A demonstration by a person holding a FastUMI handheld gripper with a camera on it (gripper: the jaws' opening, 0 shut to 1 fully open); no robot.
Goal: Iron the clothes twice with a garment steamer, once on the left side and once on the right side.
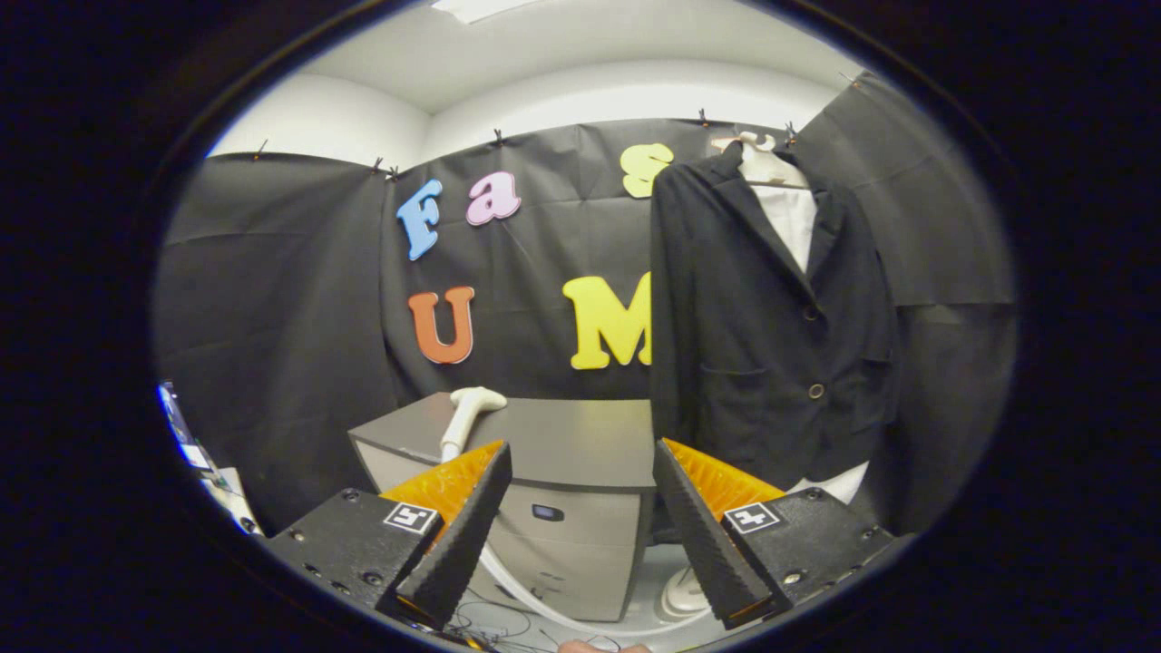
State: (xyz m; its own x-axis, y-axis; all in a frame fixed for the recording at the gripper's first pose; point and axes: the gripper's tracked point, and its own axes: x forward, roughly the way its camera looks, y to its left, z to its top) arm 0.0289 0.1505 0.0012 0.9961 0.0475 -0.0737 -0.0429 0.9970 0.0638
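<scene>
Item: white plastic garment steamer head (468, 413), with its pale hose, is lying on the grey table (580, 440), beyond the left finger. Step, as judged: the pickup is pending; the next move is calling for a forward reach to close on the handle. Gripper (580, 494): fingers are standing apart, holding nothing. Black buttoned jacket (762, 336) is hanging on a pale hanger (757, 150), to the right of the table, untouched by steam.
</scene>
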